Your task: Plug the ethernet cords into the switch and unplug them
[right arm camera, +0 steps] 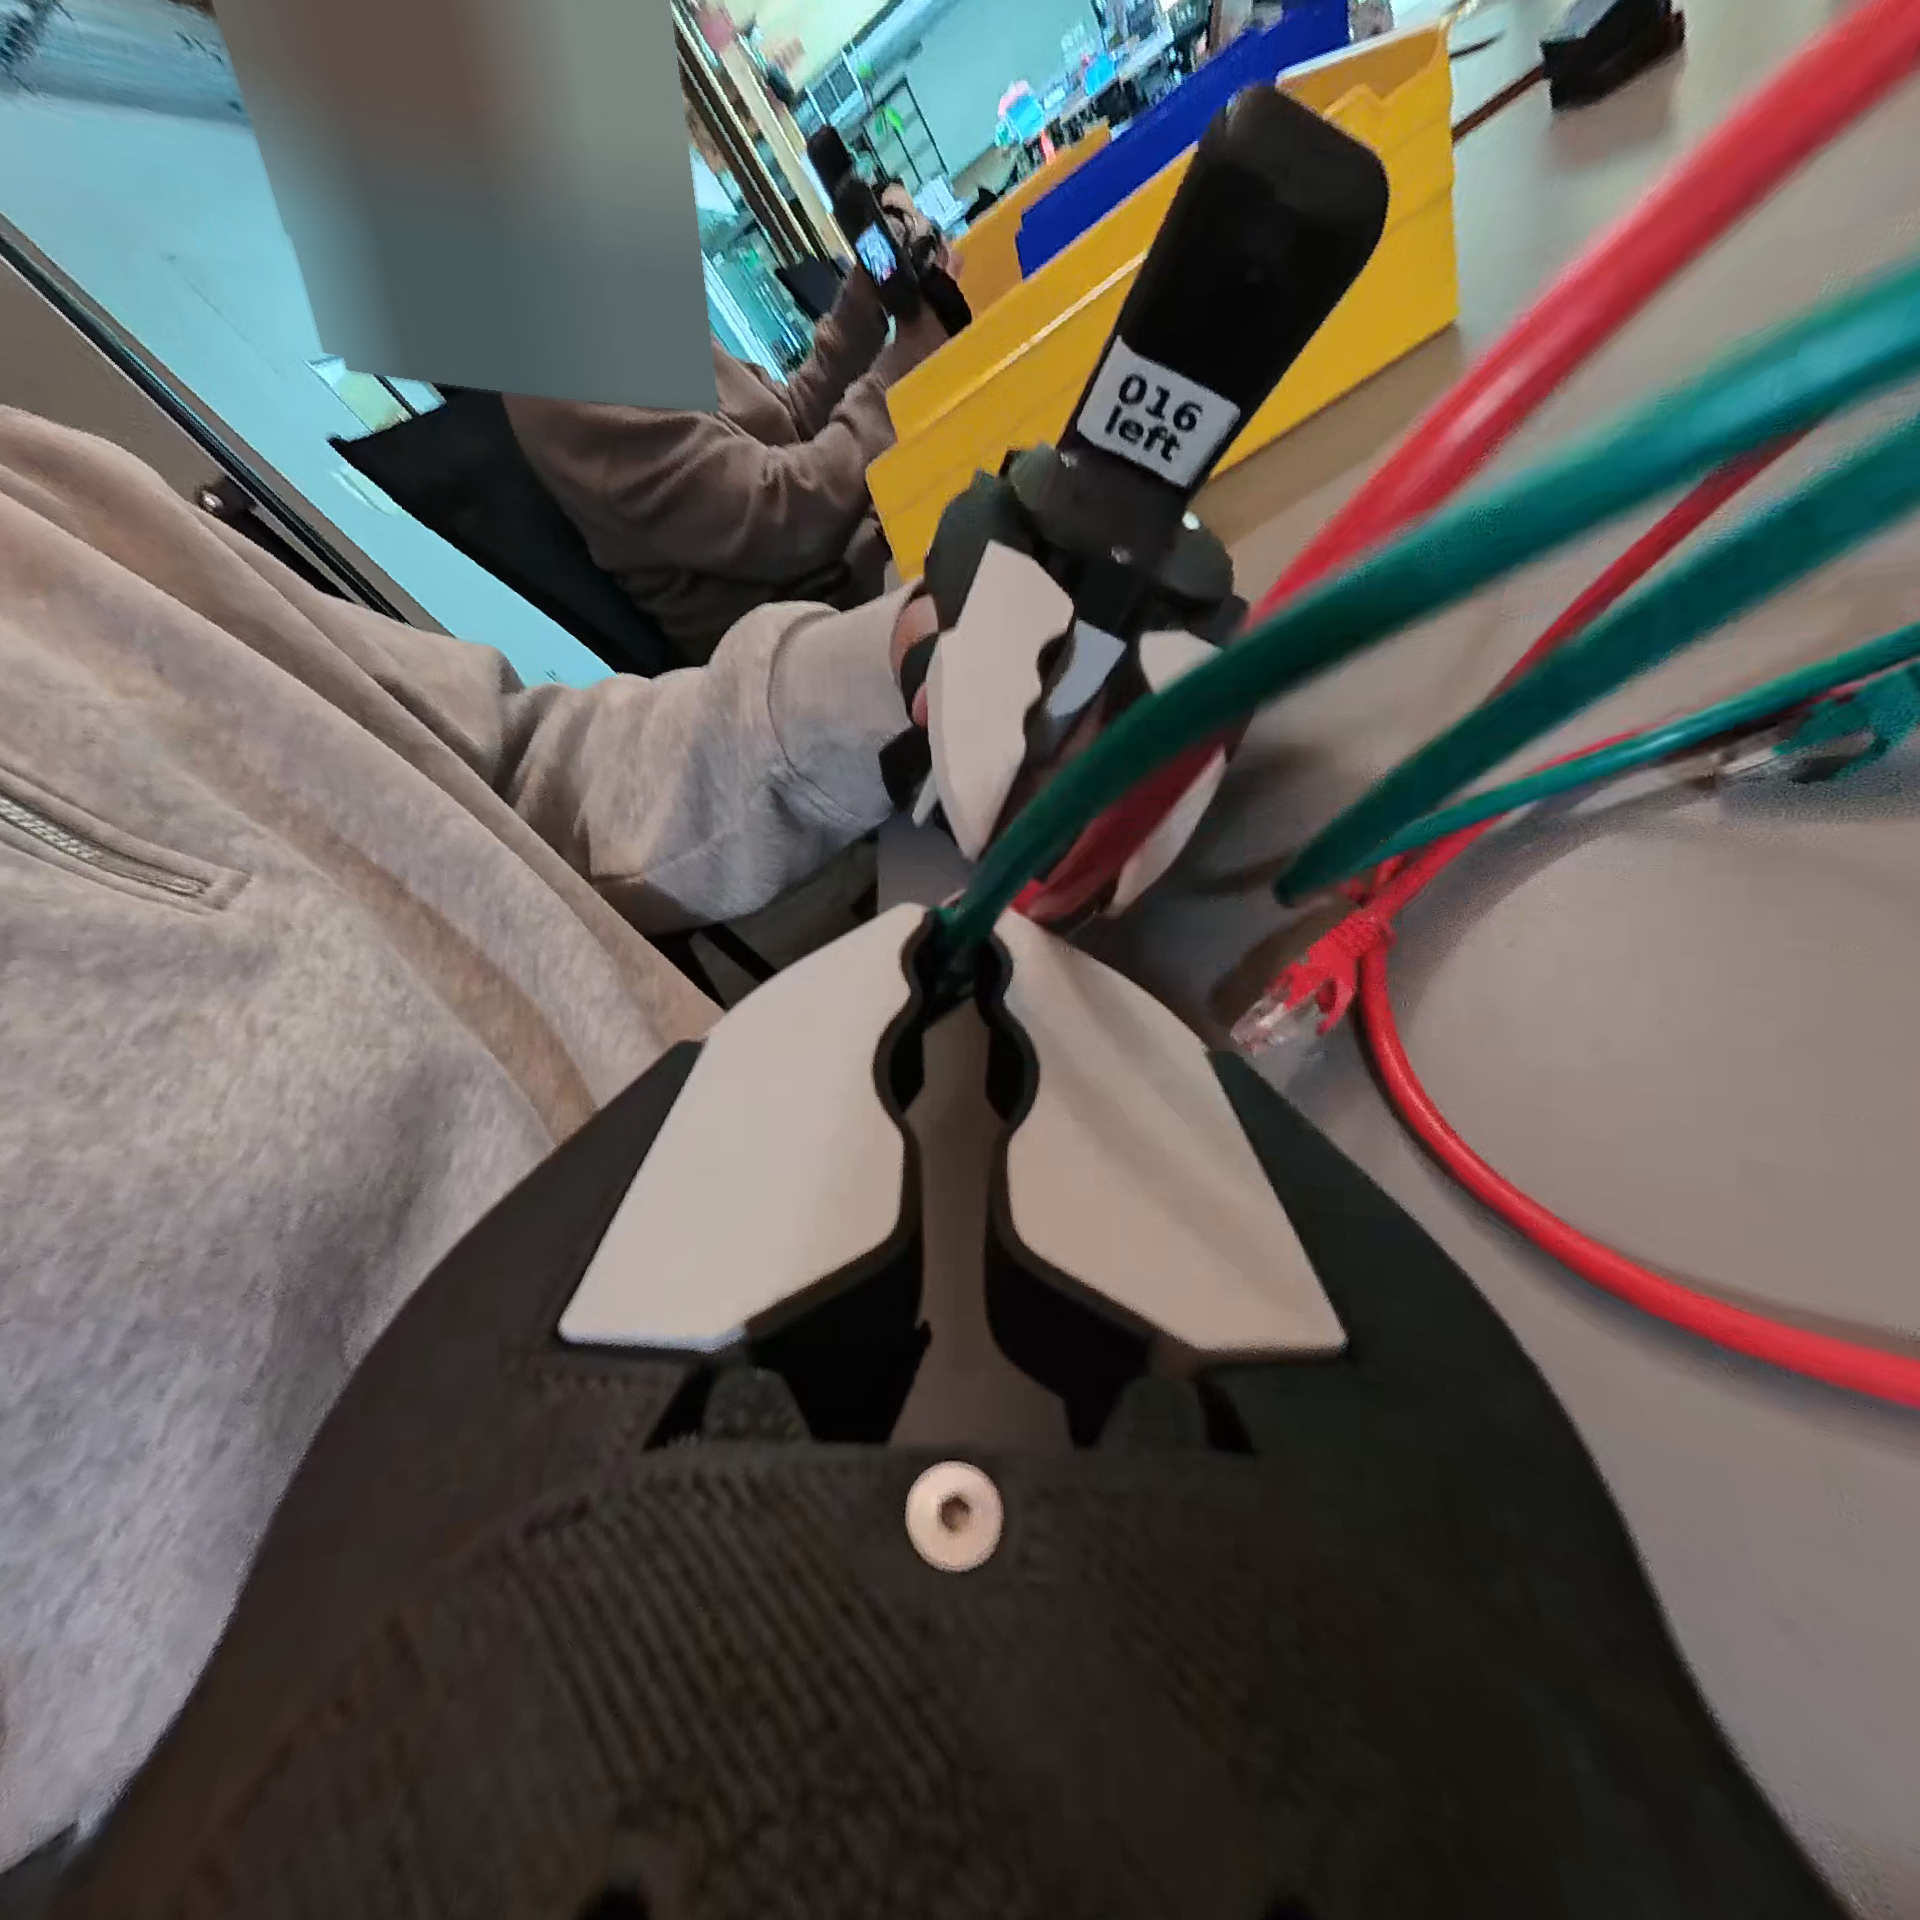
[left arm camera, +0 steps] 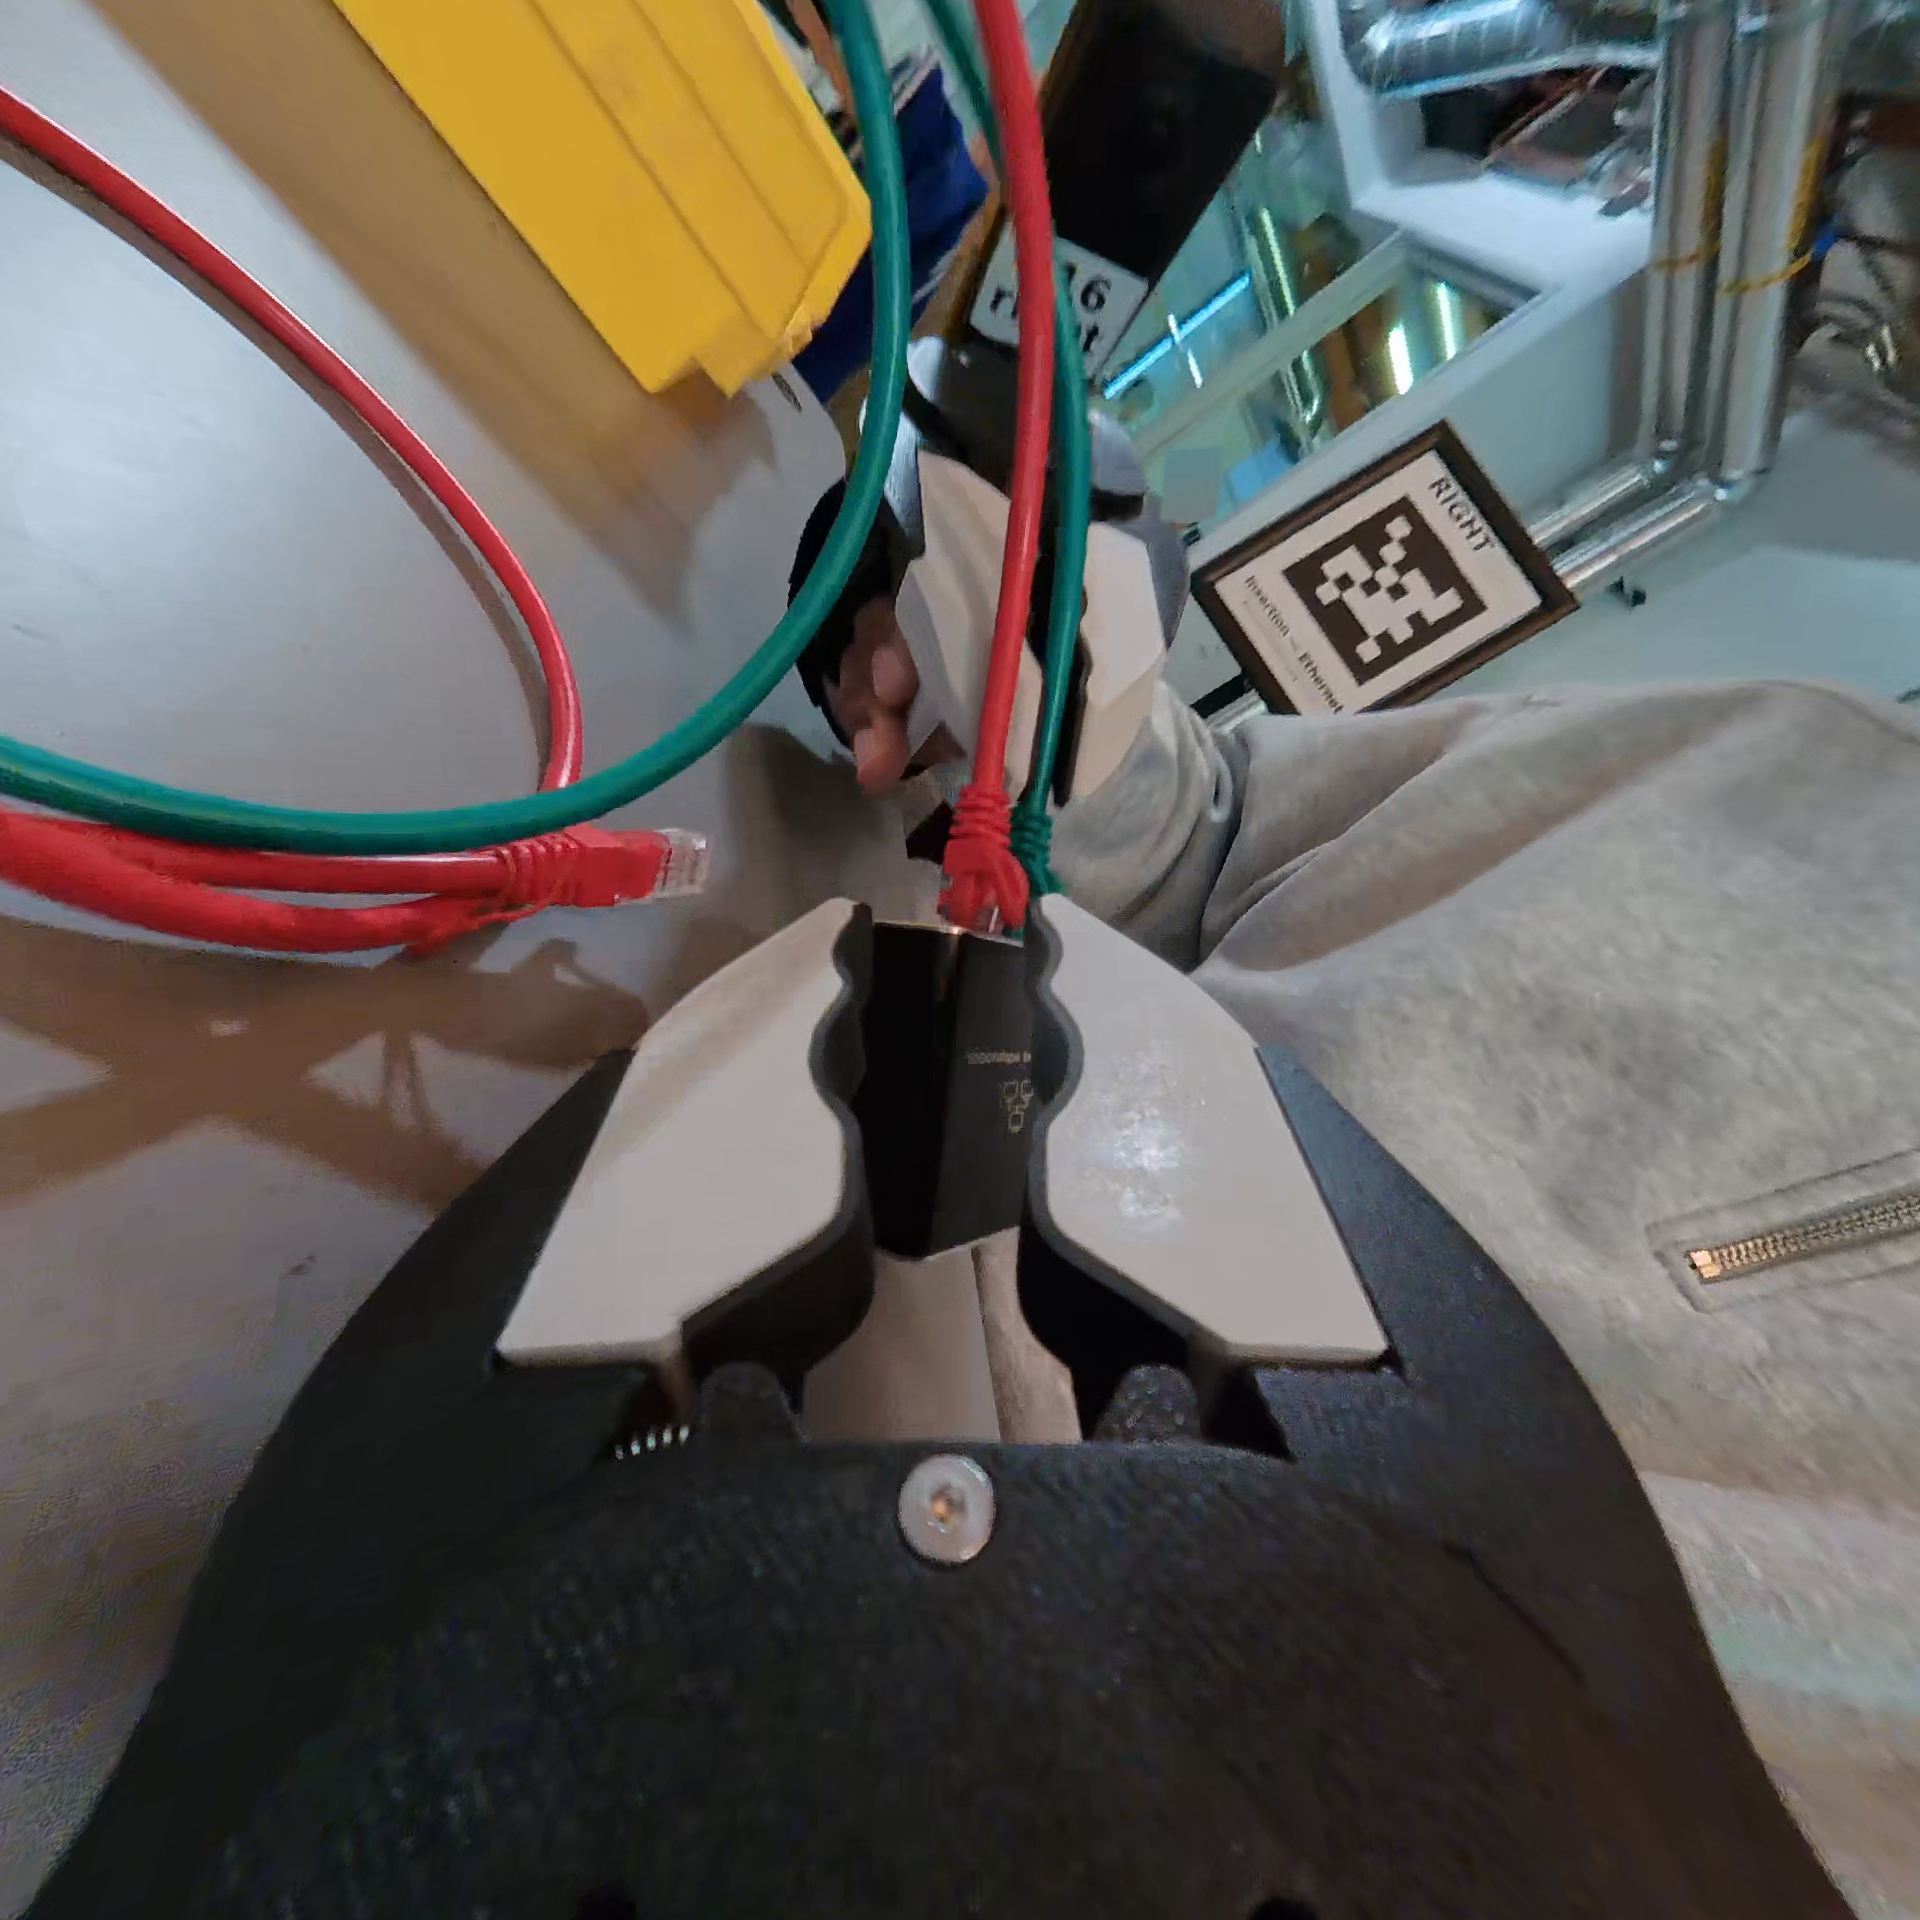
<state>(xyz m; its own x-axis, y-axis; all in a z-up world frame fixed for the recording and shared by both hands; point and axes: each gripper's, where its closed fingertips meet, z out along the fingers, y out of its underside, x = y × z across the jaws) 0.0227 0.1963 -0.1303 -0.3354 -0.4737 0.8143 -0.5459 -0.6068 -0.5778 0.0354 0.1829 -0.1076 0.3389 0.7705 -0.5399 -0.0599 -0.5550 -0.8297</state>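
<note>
In the left wrist view my left gripper (left arm camera: 951,920) is shut on a small black switch (left arm camera: 935,1091), held off the table. A red cord's plug (left arm camera: 977,873) and a green cord's plug (left arm camera: 1034,842) sit at the switch's far end. My right gripper shows beyond them (left arm camera: 997,665). In the right wrist view my right gripper (right arm camera: 966,935) is shut on the green cord (right arm camera: 1143,727) close to its plug end; the switch is hidden there. The left gripper (right arm camera: 1039,727) faces it. A loose red plug (left arm camera: 644,862) lies on the table and also shows in the right wrist view (right arm camera: 1299,987).
A yellow bin (left arm camera: 644,177) stands at the back of the grey table (left arm camera: 208,520), with a blue bin (right arm camera: 1143,145) behind it. Loops of red and green cord lie on the table. A marker card (left arm camera: 1382,582) stands nearby. A grey sleeve (left arm camera: 1558,1039) is close. Another person sits beyond (right arm camera: 675,499).
</note>
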